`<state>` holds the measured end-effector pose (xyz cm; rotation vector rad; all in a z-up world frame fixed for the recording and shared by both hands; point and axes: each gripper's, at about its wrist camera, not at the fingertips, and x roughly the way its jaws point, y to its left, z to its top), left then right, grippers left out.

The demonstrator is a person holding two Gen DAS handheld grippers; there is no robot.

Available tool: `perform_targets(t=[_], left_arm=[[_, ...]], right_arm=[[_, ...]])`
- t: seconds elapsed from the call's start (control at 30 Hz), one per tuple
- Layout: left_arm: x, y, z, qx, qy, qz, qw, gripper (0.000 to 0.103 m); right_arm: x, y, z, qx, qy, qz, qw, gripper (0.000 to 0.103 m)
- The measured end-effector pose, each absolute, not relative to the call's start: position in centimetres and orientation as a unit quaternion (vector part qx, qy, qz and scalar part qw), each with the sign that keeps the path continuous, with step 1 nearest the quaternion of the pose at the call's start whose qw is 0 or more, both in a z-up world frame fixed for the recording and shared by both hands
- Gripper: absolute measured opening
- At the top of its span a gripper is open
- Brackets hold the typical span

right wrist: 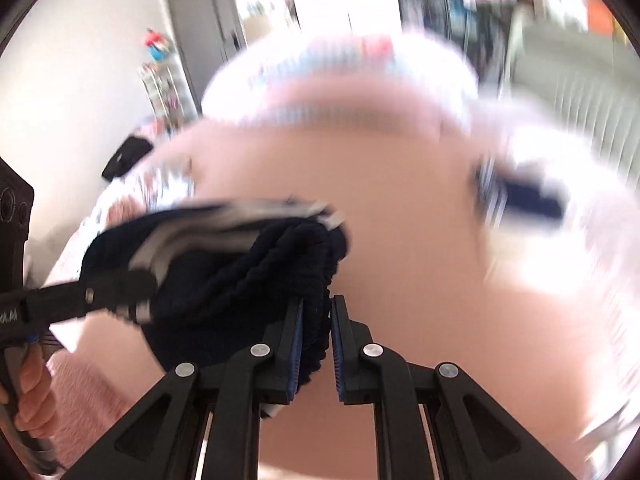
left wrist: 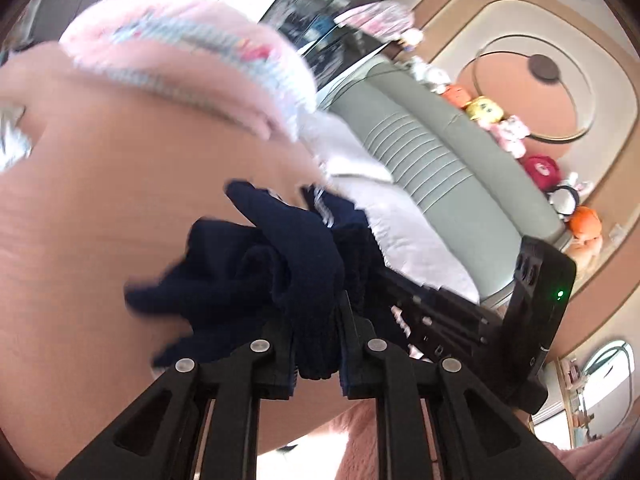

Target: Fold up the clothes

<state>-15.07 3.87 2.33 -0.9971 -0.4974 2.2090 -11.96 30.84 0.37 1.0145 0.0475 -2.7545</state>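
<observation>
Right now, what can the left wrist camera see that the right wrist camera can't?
Only the left view shows the grey-green sofa with a row of plush toys along its back.

Only the right view shows a grey door and the hand gripping the other tool.

Both show the navy garment pinched in the left gripper and right gripper, over a pink surface.

You have a grey-green padded sofa with ribbed stitching [left wrist: 432, 152] ahead, soft toys [left wrist: 508, 128] lined along its back. Behind them sits a beige wall with rounded cream panels [left wrist: 600, 40]. A grey door [right wrist: 208, 28] stands in the white wall [right wrist: 80, 80], brightly lit.
</observation>
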Motion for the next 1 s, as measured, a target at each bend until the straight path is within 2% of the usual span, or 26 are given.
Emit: perform_targets(t=[0.07, 0.2, 0.4, 0.63, 0.77, 0.8, 0.87, 1.0], left_arm=[[-14.5, 2.9, 3.6, -0.371, -0.208, 0.843, 0.329, 0.014], [-14.1, 1.0, 2.0, -0.39, -0.287, 0.796, 0.363, 0.014], [-13.0, -1.3, -0.9, -0.425, -0.279, 0.802, 0.314, 0.014], [-12.8, -1.1, -4.4, -0.454, -0.298, 0.78, 0.311, 0.014], [-12.9, -0.6, -7.4, -0.485, -0.327, 0.749, 0.31, 0.02], [-13.0, -0.5, -8.1, -0.491, -0.332, 0.745, 0.306, 0.02], [-12.8, 0.1, -8.5, -0.499, -0.313, 0.754, 0.29, 0.009], [-12.1, -0.5, -5.5, -0.455, -0.315, 0.778, 0.295, 0.009]], right_arm=[[-12.6, 30.0, 2.7, 0.315, 0.036, -0.944, 0.094, 0.011], [-10.9, 29.6, 2.9, 0.32, 0.053, -0.942, 0.087, 0.011], [-11.4, 26.0, 0.7, 0.359, 0.06, -0.928, 0.074, 0.01], [-10.2, 25.8, -0.3, 0.392, -0.012, -0.913, 0.114, 0.01], [-8.7, 25.4, -0.9, 0.405, -0.041, -0.903, 0.141, 0.01], [-8.4, 25.5, -1.3, 0.412, -0.046, -0.899, 0.144, 0.01], [-8.1, 25.9, -2.6, 0.429, -0.059, -0.89, 0.145, 0.01], [-7.4, 26.6, -5.1, 0.463, -0.084, -0.87, 0.149, 0.011]])
